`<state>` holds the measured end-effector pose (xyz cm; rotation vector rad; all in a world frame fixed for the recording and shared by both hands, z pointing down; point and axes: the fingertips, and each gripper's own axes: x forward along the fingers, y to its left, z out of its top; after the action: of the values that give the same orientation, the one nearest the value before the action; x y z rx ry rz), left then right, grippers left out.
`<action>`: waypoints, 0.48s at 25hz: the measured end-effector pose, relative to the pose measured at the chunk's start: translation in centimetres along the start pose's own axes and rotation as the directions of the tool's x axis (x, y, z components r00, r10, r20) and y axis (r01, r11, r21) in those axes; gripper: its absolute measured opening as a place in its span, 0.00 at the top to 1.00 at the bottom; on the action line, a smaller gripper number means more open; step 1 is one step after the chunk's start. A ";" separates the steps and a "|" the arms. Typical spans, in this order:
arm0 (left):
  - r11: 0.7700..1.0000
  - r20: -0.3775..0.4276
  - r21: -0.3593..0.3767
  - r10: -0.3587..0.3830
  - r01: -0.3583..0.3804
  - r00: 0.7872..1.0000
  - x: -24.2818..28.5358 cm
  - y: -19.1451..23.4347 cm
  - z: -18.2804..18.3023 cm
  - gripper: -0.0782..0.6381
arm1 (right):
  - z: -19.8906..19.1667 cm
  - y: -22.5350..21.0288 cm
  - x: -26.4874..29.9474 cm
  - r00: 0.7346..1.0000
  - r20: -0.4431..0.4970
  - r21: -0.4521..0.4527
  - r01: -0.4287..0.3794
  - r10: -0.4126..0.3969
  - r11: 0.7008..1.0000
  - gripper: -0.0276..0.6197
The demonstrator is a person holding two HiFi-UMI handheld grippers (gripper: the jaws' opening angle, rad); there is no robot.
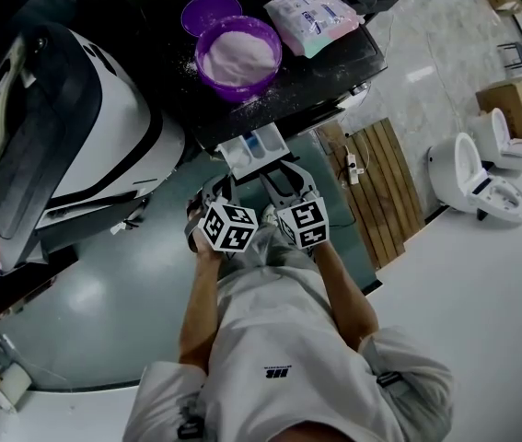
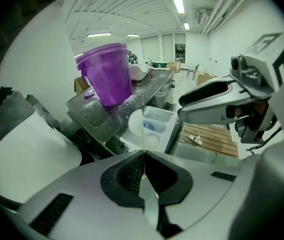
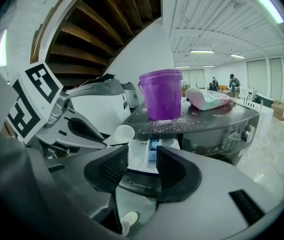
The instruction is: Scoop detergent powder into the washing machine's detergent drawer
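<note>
The washing machine's detergent drawer (image 1: 254, 145) stands pulled out, with white and blue compartments (image 2: 157, 121) (image 3: 152, 151). On the dark machine top sits a purple tub (image 1: 238, 55) (image 2: 106, 74) (image 3: 161, 93) full of white powder. My left gripper (image 1: 226, 190) (image 2: 143, 156) is shut on the thin handle of a white scoop (image 2: 137, 126) (image 3: 123, 133), held just in front of the drawer's left side. I cannot tell whether the scoop holds powder. To its right, my right gripper (image 1: 284, 180) (image 3: 143, 166) is open and empty, facing the drawer front.
A purple lid (image 1: 210, 12) and a detergent bag (image 1: 314, 17) (image 3: 207, 98) lie on the machine top among spilled powder. A white machine (image 1: 76, 127) stands left. A wooden pallet (image 1: 385, 187), toilets (image 1: 477, 173) and a cardboard box (image 1: 509, 99) are right.
</note>
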<state>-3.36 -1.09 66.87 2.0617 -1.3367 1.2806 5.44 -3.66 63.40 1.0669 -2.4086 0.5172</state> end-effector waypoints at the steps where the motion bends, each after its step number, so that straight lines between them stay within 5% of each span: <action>1: 1.000 0.021 0.001 0.003 -0.003 1.000 -0.2 0.2 0.3 0.87 | 0.2 0.0 0.0 1.000 0.003 -0.003 0.002 -0.002 1.000 0.69; 5: 0.999 0.138 -0.040 -0.025 0.031 0.990 -1.6 0.8 1.8 0.87 | 1.4 0.0 -0.3 1.000 0.020 -0.027 0.014 -0.013 1.000 0.69; 12: 0.987 0.328 -0.104 -0.079 0.120 0.941 -4.2 1.8 4.0 0.87 | 3.8 0.4 -1.3 0.998 0.039 -0.102 0.044 -0.040 0.994 0.69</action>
<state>-3.52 -2.58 60.97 2.2889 -1.3833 0.8193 4.96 -4.58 59.47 1.0888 -2.4107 0.3584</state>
